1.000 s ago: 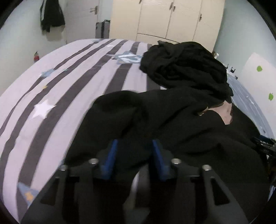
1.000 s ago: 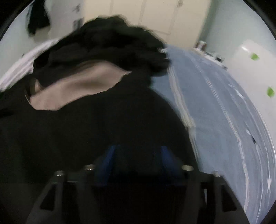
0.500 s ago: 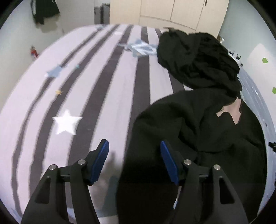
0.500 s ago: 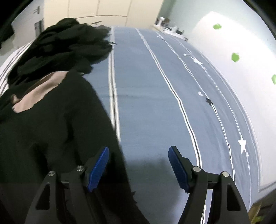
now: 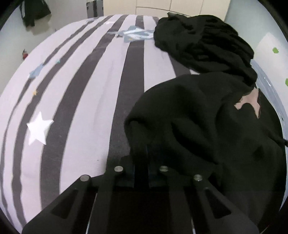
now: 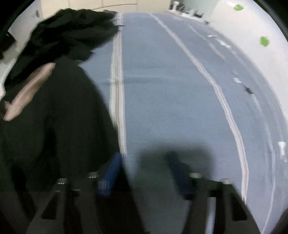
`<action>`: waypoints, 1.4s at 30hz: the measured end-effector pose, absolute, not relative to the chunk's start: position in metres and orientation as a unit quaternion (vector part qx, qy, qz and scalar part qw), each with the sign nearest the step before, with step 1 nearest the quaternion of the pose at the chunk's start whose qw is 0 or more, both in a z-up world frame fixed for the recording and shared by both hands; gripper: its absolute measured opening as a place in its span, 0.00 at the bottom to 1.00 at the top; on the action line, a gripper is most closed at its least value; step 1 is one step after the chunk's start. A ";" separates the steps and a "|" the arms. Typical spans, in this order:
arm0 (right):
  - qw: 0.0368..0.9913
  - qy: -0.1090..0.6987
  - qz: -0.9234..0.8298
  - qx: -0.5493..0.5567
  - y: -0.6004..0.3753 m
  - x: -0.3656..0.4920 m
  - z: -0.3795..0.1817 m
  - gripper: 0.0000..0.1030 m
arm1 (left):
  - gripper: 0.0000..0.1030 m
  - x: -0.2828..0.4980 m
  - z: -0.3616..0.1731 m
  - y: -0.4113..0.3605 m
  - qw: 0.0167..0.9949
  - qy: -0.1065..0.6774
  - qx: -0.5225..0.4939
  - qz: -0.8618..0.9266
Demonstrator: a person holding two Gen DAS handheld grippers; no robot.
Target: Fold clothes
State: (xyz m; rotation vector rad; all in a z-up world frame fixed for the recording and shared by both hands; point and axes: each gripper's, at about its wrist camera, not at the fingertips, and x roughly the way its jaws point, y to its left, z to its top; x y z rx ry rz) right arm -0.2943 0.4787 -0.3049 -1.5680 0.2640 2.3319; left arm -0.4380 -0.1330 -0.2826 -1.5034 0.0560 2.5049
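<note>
left gripper (image 5: 142, 158): jaws closing, nearly together, clamped on a bunched edge of the black garment (image 5: 207, 126); dark fabric runs down between the blue pads, so I read it as a pinch on the near left hem or corner.
right gripper (image 6: 144, 169): jaws closing, a gap between them; blue fingers (image 6: 111, 169) at the right edge of the same black garment (image 6: 54, 117). Mostly bare bedsheet in the gap, and the view is blurred, so no firm grip yet by my read.
garment position: lies on the bed (image 5: 81, 99), near side, rumpled and humped, not flat. A beige patch (image 5: 248, 102) shows at its far end, probably a lining or neck opening.
second item: black crumpled pile (image 5: 203, 41) further back on the bed, touching the far end of the garment. Untouched, unfolded.
progress: early. No folded item visible anywhere. The garment in hand is not yet spread out; no crease or fold line made.
remaining: secure the right-side grip, stretch and flatten the garment, fold it, then the same for the pile behind.
bed surface: purple and grey striped cover with stars on the left; blue sheet (image 6: 171, 90) with white lines on the right.
containers: none in view on the bed; no basket or box for clothes. Cabinet doors (image 5: 180, 5) at the far wall are shut; contents cannot be seen.
</note>
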 end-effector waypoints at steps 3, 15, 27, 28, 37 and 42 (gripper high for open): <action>0.127 0.112 0.823 -0.542 0.472 -0.290 -0.292 0.36 | 0.06 -0.439 -0.257 -0.148 0.091 0.009 -0.494 0.865; 0.143 0.028 0.815 -0.561 0.461 -0.322 -0.272 0.02 | 0.06 -0.456 -0.166 -0.196 0.082 0.017 -0.475 0.876; 0.188 -0.001 0.799 -0.571 0.511 -0.371 -0.245 0.12 | 0.24 -0.443 -0.212 -0.196 0.020 -0.012 -0.516 0.856; 0.191 0.006 0.804 -0.563 0.508 -0.367 -0.239 0.20 | 0.29 -0.441 -0.202 -0.195 0.020 -0.016 -0.497 0.867; 0.125 -0.022 0.846 -0.517 0.449 -0.396 -0.225 0.57 | 0.55 -0.472 -0.214 -0.072 0.192 0.005 -0.485 0.853; 0.127 -0.018 0.834 -0.536 0.446 -0.432 -0.261 0.57 | 0.54 -0.486 -0.271 -0.001 0.213 0.111 -0.517 0.822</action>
